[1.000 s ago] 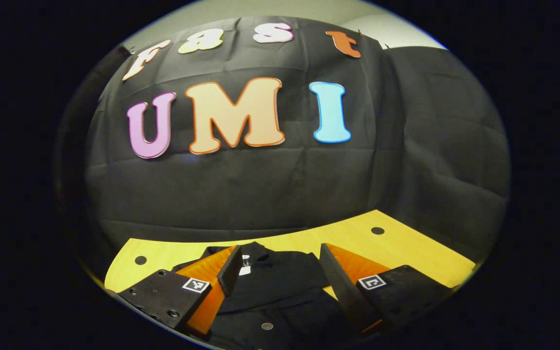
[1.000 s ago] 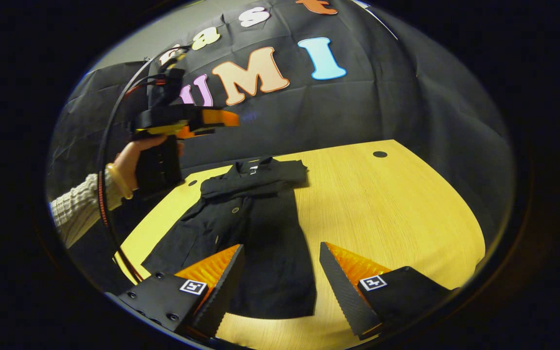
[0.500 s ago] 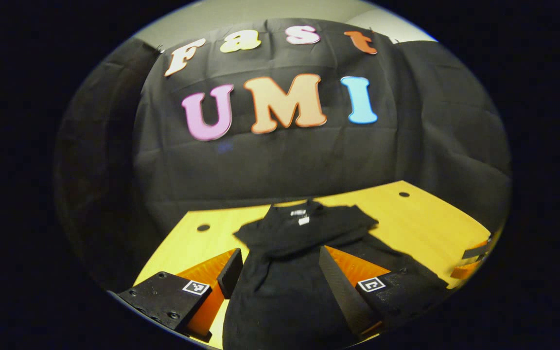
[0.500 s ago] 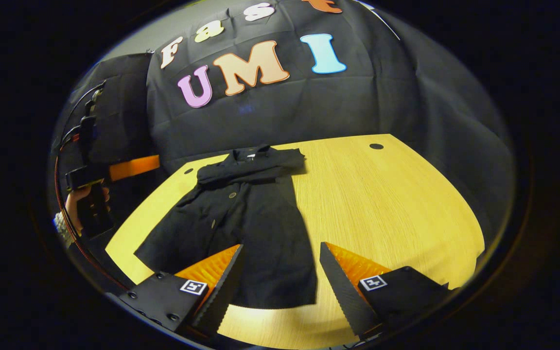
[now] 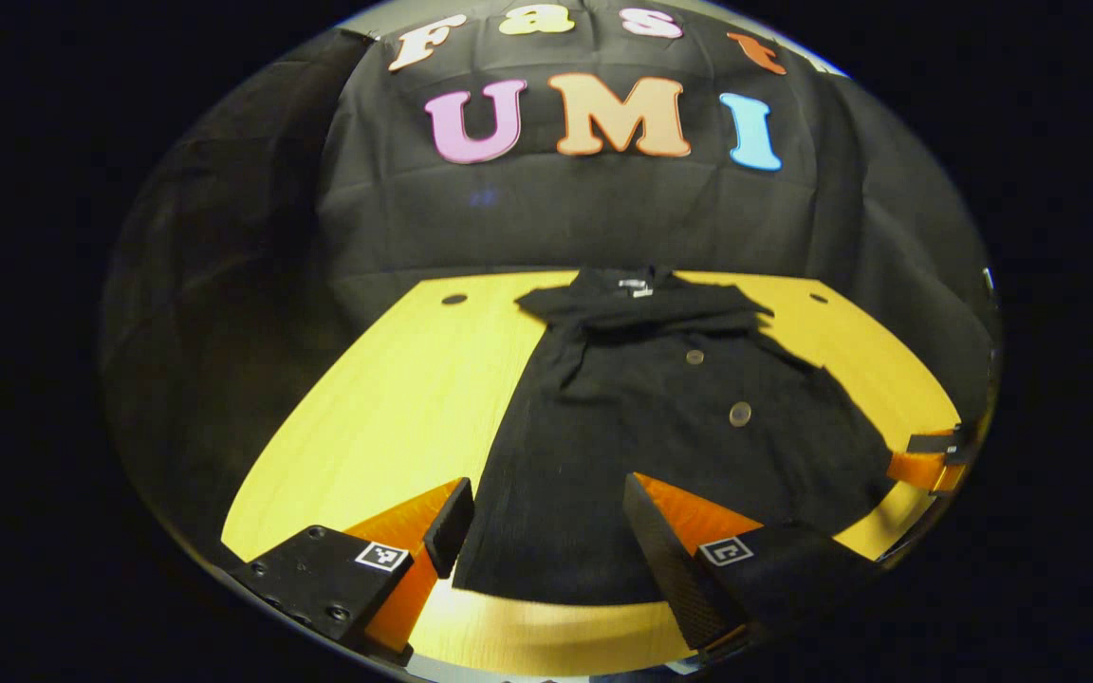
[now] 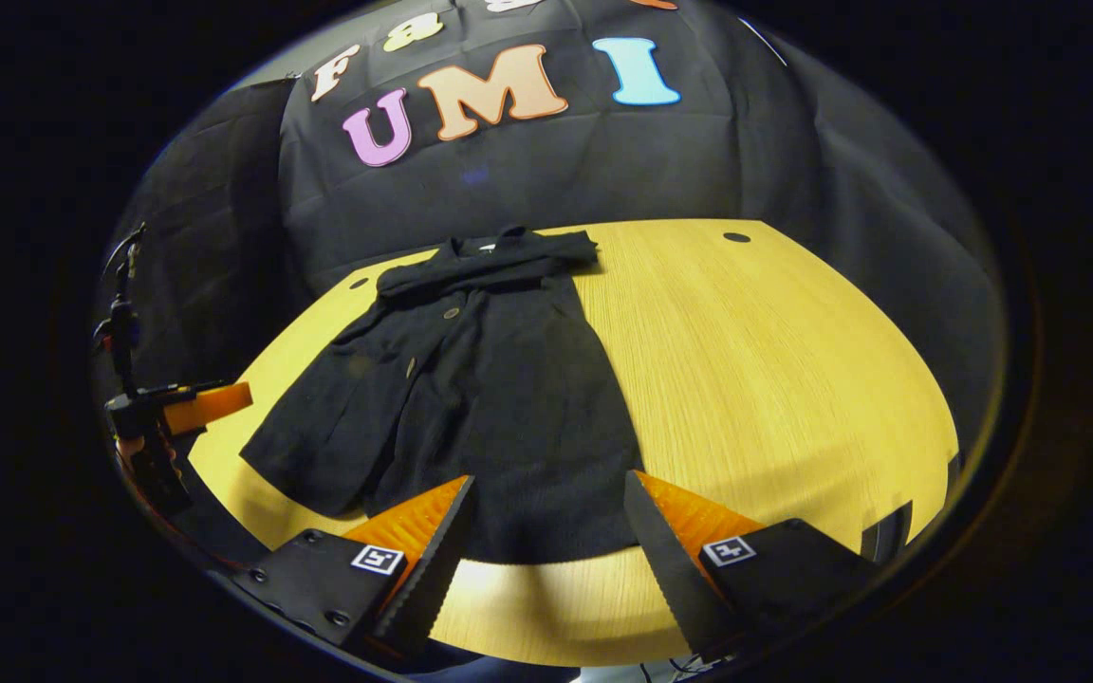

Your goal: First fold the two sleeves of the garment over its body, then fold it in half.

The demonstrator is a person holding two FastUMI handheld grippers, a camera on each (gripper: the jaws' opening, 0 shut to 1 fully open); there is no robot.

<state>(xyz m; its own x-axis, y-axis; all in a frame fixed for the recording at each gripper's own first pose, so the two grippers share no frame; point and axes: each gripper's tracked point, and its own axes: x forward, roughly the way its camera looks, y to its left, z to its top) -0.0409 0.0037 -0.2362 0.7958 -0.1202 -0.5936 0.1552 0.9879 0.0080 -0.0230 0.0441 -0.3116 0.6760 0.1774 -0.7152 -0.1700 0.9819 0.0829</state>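
A black buttoned garment [image 5: 660, 427] lies flat on the yellow wooden table [image 5: 395, 398], collar toward the far wall, both sleeves folded across its chest. Its hem sits near the table's front edge. In the left gripper view my left gripper [image 5: 546, 531] hovers open above the hem's left part, holding nothing. In the right gripper view the same garment [image 6: 471, 379] lies left of centre, and my right gripper [image 6: 546, 536] hangs open over the hem's right corner. The left gripper [image 6: 176, 408] also appears at the far left of that view, and the right gripper [image 5: 931, 460] at the right edge of the left gripper view.
Small dark holes [image 5: 454, 299] mark the table's far corners, another hole [image 6: 736, 237] at the right. The black cloth wall [image 5: 603, 218] closes off the back and sides. Bare tabletop [image 6: 774, 379] stretches to the right of the garment.
Both grippers have drawn back toward the table's front edge and now look down on the whole garment. The left gripper has dropped from high near the collar to table height.
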